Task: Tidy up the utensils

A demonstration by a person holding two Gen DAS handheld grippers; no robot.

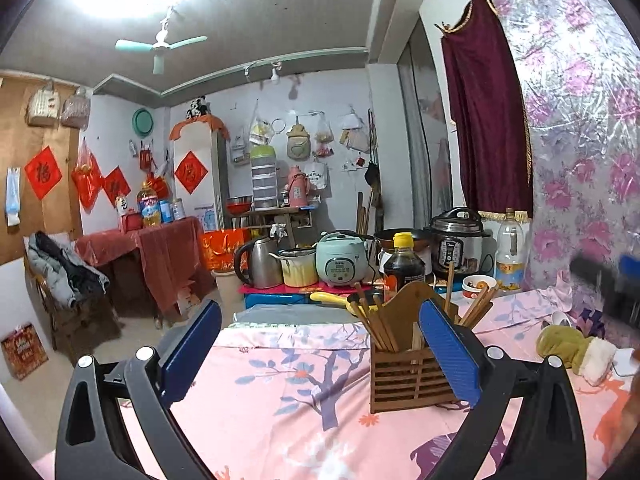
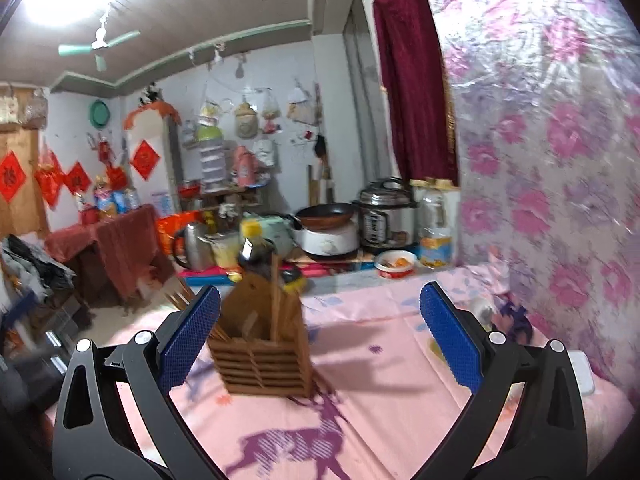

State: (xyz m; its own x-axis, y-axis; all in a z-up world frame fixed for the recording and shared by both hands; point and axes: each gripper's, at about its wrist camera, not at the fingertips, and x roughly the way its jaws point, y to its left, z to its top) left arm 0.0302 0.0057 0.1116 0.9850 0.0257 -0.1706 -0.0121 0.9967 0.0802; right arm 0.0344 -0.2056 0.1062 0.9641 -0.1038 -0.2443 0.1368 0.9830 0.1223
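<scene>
- Left claw [image 1: 320, 344]: pads spread wide, nothing between them.
- Right claw [image 2: 320, 332]: pads spread wide, nothing gripped.
- Wooden utensil holder [image 1: 408, 368]: upright on the pink floral cloth [image 1: 280, 400], chopsticks [image 1: 378, 326] inside.
- Right view is blurred; the olive item [image 1: 568, 346] beside the holder is possibly a mitten.

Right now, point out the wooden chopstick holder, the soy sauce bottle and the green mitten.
wooden chopstick holder [image 1: 404, 376], left wrist view, slatted front wall.
soy sauce bottle [image 1: 403, 270], left wrist view, dark body below the yellow cap.
green mitten [image 1: 564, 344], left wrist view, green palm part.
</scene>
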